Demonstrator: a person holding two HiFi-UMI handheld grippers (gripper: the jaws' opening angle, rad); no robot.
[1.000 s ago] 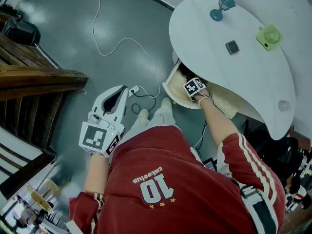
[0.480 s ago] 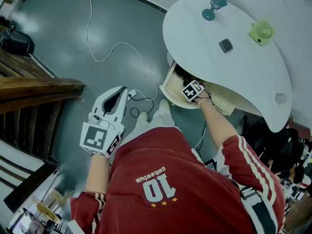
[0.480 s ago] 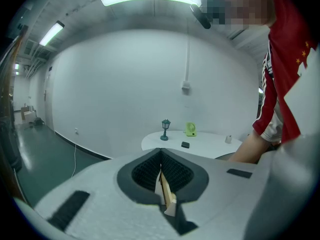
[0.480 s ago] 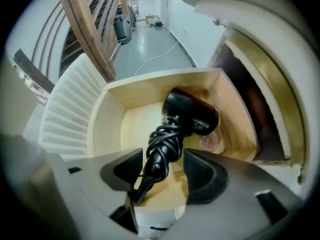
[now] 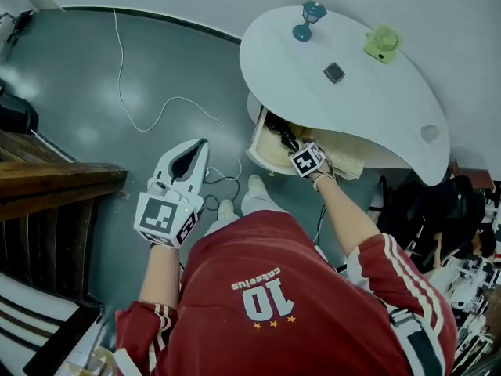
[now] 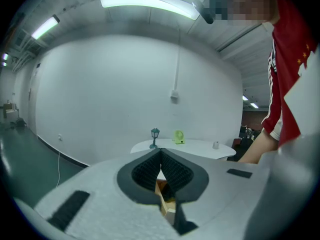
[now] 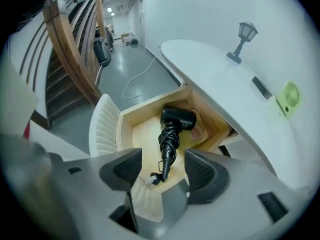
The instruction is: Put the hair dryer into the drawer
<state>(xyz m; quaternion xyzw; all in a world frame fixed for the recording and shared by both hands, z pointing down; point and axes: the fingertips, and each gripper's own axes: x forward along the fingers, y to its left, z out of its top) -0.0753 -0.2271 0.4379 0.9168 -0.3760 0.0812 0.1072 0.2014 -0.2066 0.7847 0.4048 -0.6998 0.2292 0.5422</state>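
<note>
The black hair dryer [image 7: 175, 120], its cord wound around the handle, lies on the wooden floor of the open drawer [image 7: 141, 130] under the white table [image 5: 368, 108]. My right gripper [image 7: 162, 168] hangs above the drawer and points steeply down at it. Its jaws are opening, with nothing between the pads, and the dryer lies well below them. In the head view the dryer [image 5: 279, 135] shows as a dark shape in the drawer [image 5: 261, 149] just beyond the right gripper's marker cube. My left gripper [image 5: 197, 149] is held out over the floor, shut and empty, its pads [image 6: 167, 166] meeting.
On the tabletop stand a teal lamp [image 5: 307, 18], a green fan [image 5: 381, 43] and a small dark square object [image 5: 334, 72]. A white cable [image 5: 133, 116] trails across the grey floor. Wooden stairs [image 5: 47, 186] rise at the left. The drawer's ribbed white front [image 7: 102, 124] faces me.
My right gripper has lifted up out of the drawer, leaving the hair dryer lying inside. The left gripper has stayed in about the same place.
</note>
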